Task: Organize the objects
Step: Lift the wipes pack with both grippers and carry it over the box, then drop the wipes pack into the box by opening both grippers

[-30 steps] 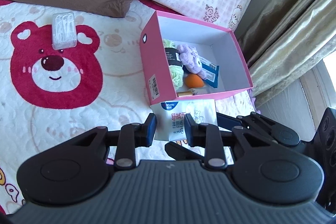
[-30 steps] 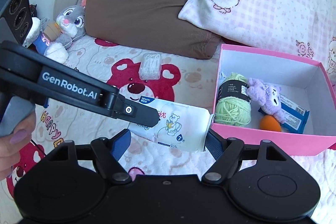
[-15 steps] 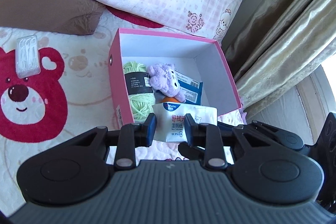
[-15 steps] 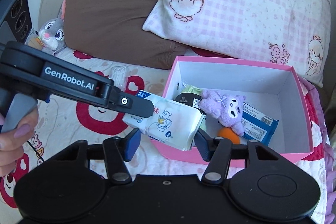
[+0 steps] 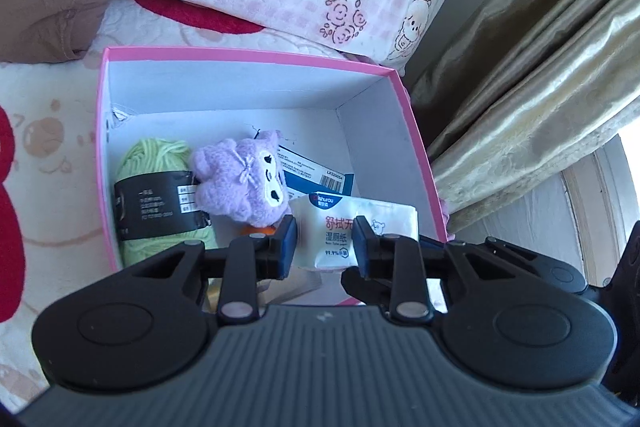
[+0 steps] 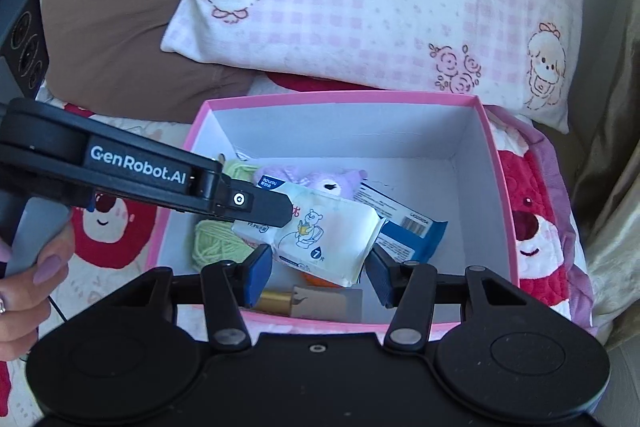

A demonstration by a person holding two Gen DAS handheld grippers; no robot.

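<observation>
The white soft wet-wipes pack (image 6: 324,239), pinched in the left gripper (image 5: 325,241), has travelled from the quilt to above the open pink cardboard box (image 6: 496,163) at frame centre, right gripper (image 6: 318,273) closing beside it, unclamped.

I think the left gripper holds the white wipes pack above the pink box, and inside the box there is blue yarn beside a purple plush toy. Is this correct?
Not quite: the yarn is light green, not blue. The left wrist view shows it beside the purple plush toy inside the pink box. The rest holds: the left gripper holds the white wipes pack above the box.
</observation>
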